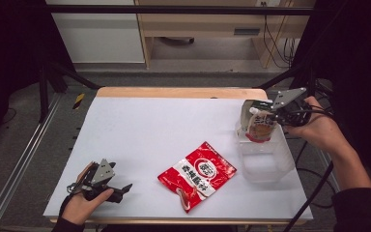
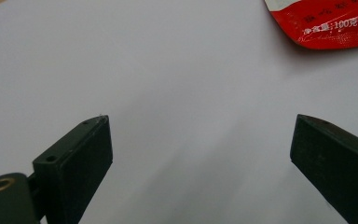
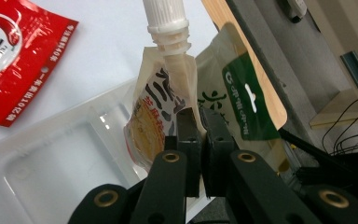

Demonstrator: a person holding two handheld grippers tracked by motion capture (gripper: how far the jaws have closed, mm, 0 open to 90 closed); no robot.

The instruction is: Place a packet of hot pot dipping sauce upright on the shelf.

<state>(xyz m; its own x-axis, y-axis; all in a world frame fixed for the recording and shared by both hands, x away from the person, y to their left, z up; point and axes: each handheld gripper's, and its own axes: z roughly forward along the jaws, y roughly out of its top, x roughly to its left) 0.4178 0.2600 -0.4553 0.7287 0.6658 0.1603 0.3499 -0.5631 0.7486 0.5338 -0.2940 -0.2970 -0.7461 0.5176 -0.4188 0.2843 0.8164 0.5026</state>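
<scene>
Spouted pouch (image 3: 156,121) hangs clamped in right hand-held gripper (image 3: 200,116) above clear tray (image 3: 51,163); left hand-held gripper (image 2: 200,140) gapes wide.

A white table top (image 1: 140,130) with a pale wooden edge (image 1: 178,92) along its far side stands on a grey floor (image 1: 34,154). Beyond it sits light wooden furniture (image 1: 198,24), with a white cabinet panel (image 1: 99,38) to its left and black cables (image 1: 278,43) hanging at its right. A dark bar (image 1: 183,9) crosses the top, and black frame struts (image 1: 60,72) slant down at both sides. A metal rail (image 1: 17,169) runs along the floor at the left. Light is even and soft.
</scene>
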